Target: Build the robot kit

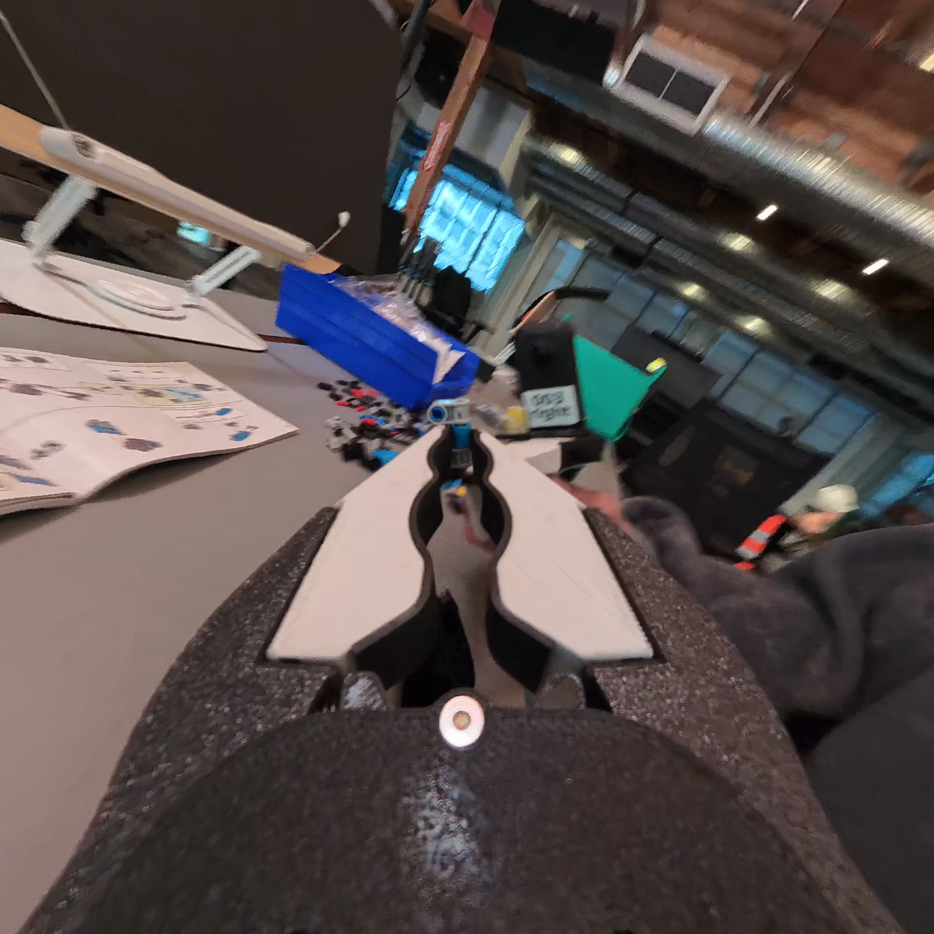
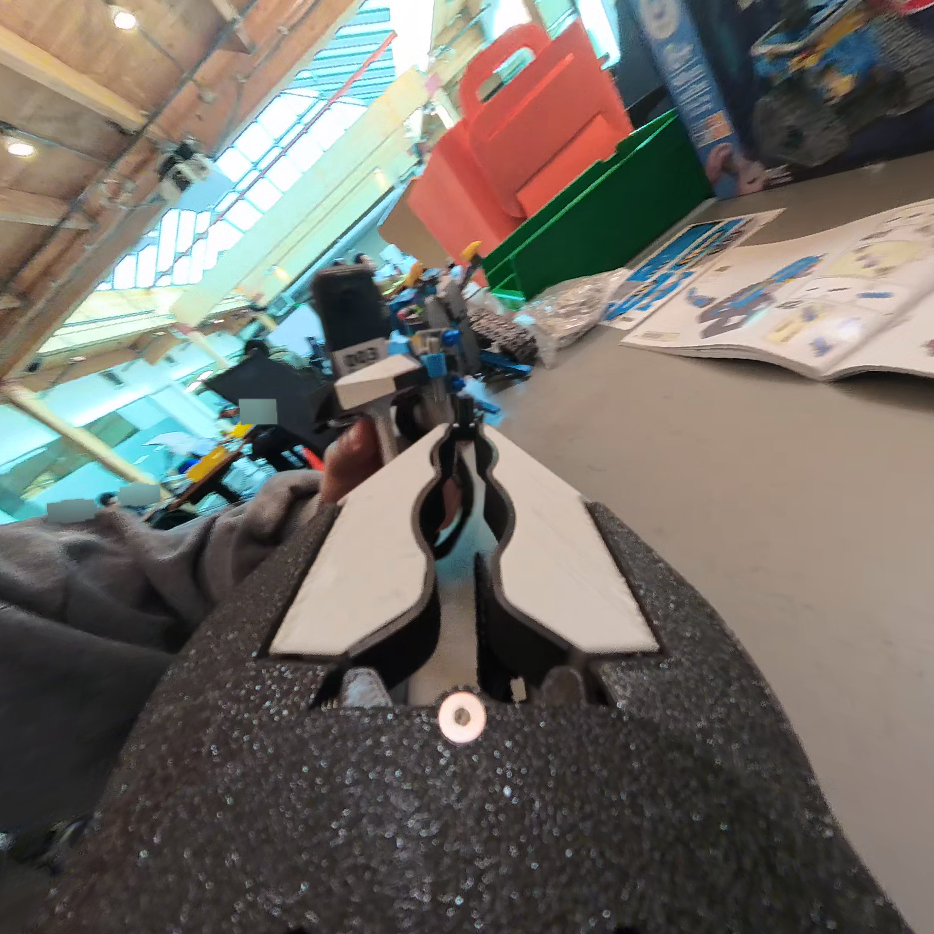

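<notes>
Left wrist view: I am holding my left gripper (image 1: 457, 445) nearly closed on a small blue-and-grey brick piece (image 1: 455, 424) at frame centre, its grey connector end sticking out past the fingertips, lifted above the grey bench (image 1: 151, 581). Just beyond, loose small parts (image 1: 369, 429) are lying scattered in front of a blue bin (image 1: 374, 338); an open instruction booklet (image 1: 126, 419) is lying at left. My right gripper (image 1: 571, 389), black with a green panel, is showing right of centre.

Right wrist view: I am keeping my right gripper (image 2: 465, 434) almost closed on a thin dark pin-like part (image 2: 464, 414); blur is hiding its exact shape. A partly built blue-and-grey model (image 2: 445, 343) is sitting just above centre.

Judgement: with both pieces this small, I am favouring a steady pinch, squared axes and slow approach, since a tilt could pop either part out
</notes>
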